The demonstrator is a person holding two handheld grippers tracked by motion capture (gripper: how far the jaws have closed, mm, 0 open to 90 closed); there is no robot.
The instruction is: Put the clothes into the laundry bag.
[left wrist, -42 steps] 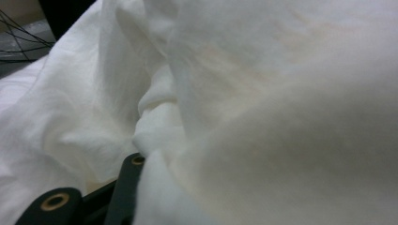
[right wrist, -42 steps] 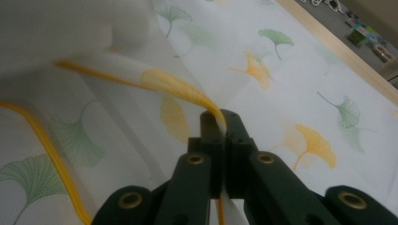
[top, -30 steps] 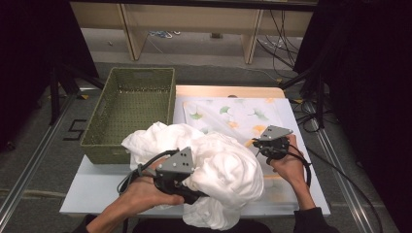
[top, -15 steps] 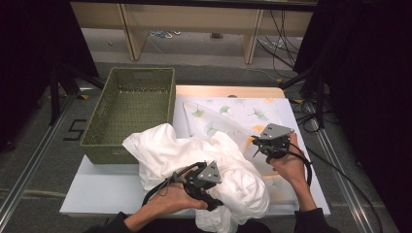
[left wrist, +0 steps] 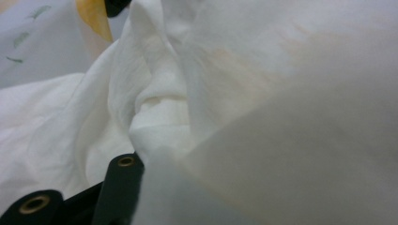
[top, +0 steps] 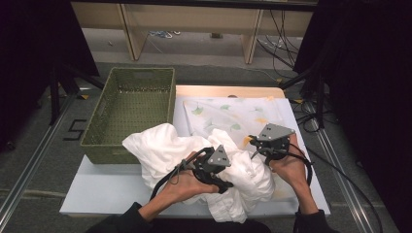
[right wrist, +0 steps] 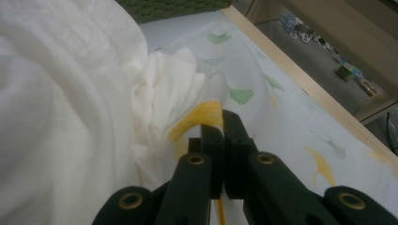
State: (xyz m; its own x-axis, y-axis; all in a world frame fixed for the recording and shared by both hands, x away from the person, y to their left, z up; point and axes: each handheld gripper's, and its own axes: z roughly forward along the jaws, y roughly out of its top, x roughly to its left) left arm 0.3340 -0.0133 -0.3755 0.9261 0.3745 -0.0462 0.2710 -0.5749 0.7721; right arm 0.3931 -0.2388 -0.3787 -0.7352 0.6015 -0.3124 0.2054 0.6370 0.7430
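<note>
High view: white sheet bunched mid-worktop, unfolded, basket just beside it. Right gripper fingers pinch the leaf-print cloth; left gripper fingers half-open, buried in folds, just been closing.

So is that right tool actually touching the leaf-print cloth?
Touching. In the right gripper view, the right tool has its jaws shut on a yellow-leaf fold of the cloth, with fabric pinched between them.

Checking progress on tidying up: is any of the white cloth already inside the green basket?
No, the green basket holds nothing, while the white cloth lies bunched on the table beside it.
</note>
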